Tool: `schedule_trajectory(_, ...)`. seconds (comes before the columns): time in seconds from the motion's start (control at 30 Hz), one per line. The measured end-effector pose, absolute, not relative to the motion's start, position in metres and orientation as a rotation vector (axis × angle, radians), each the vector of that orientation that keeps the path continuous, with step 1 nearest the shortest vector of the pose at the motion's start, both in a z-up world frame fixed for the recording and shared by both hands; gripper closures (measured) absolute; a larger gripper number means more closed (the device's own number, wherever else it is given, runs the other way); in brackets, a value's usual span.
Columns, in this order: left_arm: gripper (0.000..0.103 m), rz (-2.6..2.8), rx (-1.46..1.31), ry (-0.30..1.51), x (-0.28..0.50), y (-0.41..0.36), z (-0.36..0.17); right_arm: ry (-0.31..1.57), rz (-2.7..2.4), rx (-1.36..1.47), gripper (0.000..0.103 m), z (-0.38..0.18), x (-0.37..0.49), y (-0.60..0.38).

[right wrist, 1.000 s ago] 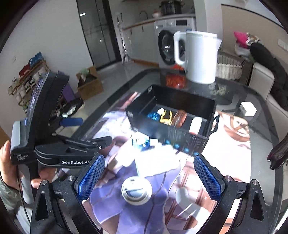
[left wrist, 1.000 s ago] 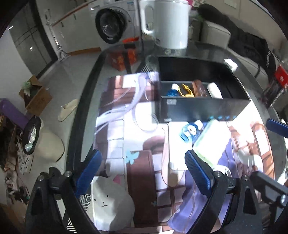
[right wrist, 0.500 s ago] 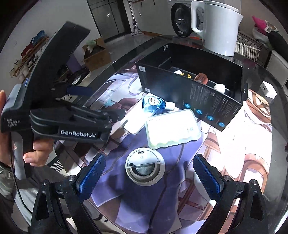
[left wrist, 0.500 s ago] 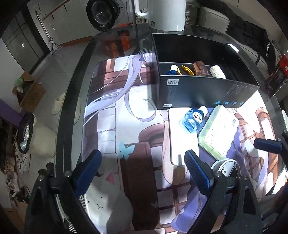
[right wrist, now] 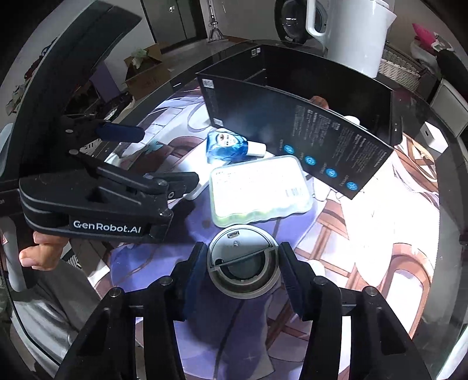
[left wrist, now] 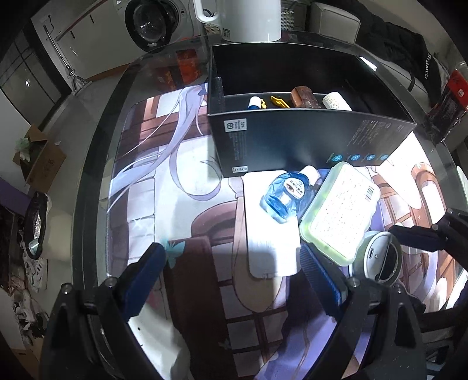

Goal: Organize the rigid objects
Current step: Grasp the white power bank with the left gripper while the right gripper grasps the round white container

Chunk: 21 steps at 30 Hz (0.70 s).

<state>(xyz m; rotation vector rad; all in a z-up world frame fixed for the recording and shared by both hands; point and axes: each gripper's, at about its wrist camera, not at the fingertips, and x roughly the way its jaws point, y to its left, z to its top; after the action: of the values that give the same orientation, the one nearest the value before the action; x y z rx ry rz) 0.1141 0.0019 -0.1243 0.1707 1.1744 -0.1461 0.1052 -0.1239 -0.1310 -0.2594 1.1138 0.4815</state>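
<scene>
My right gripper (right wrist: pixel 242 260) reaches down over a round grey device (right wrist: pixel 242 263) on the printed mat; its jaws are closing and both blue pads meet the device's sides. Just beyond it lie a clear, green-rimmed case (right wrist: pixel 257 187) and a blue bottle (right wrist: pixel 226 146), both in front of the black box (right wrist: pixel 321 137). My left gripper (left wrist: pixel 232 252) hangs open over the mat, with one end of a flat white card (left wrist: pixel 269 242) between its fingers, untouched. The blue bottle (left wrist: pixel 282 195) rests on that card. Inside the black box (left wrist: pixel 292 140) lie several small items.
A white kettle (left wrist: pixel 248 17) stands behind the box. A red-and-black packet (left wrist: pixel 447 102) sits at the right table edge, and a small white box (right wrist: pixel 433 137) lies on the far right. The glass table's rim (left wrist: pixel 96 175) curves on the left; a washing machine and cartons are on the floor beyond.
Both grippers have sunk toward the table and tipped further down. The right gripper's jaws have narrowed from wide apart to the sides of the round grey device.
</scene>
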Motion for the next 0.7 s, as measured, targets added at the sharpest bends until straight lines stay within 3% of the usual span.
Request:
schedule_trajectory(0.13,0.012,-0.143,0.188,1.178,0.122,-0.004,-0.13,1.113,0.441,-0.23,0.052,-0.13,0.115,-0.141)
schedule_trajectory(0.4,0.064,-0.221,0.123,1.22,0.126,-0.004,-0.13,1.118,0.439,-0.2,0.052,-0.128,0.119,-0.152)
schedule_trajectory(0.7,0.065,-0.222,0.119,1.259,0.1,0.011,-0.128,1.123,0.456,-0.214,0.052,-0.129,0.119,-0.146)
